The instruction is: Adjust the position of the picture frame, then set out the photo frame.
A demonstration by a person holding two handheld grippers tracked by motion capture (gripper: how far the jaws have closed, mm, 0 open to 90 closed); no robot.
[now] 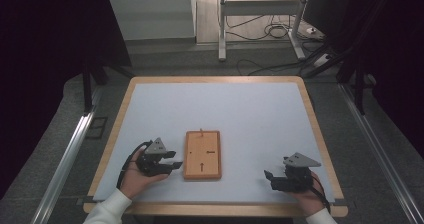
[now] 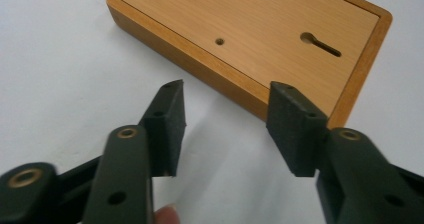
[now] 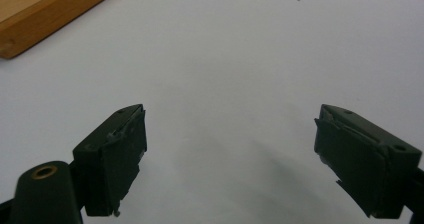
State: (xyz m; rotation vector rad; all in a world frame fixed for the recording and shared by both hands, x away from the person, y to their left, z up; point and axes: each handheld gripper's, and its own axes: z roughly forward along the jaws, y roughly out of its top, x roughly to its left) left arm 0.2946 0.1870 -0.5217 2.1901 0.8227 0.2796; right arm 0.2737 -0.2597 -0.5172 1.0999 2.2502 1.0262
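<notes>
A flat wooden board (image 1: 202,154) lies on the white table top, in the near middle. It has a raised rim, two dark keyhole slots (image 2: 320,44) and a small hole (image 2: 219,41). My left gripper (image 1: 175,162) rests just left of the board, pointing at its long side. Its jaws stand open with nothing between them, and the board's edge (image 2: 200,66) lies a short way ahead of the left gripper (image 2: 226,86). My right gripper (image 1: 268,177) sits near the front right, apart from the board. The right gripper (image 3: 231,109) is wide open over bare table, with the board's corner (image 3: 45,9) at upper left.
The white mat (image 1: 235,109) sits in a light wooden frame (image 1: 312,114). Beyond the table's far edge are a metal stand (image 1: 222,29) and cables (image 1: 272,31) on the floor. Dark curtains hang at both sides.
</notes>
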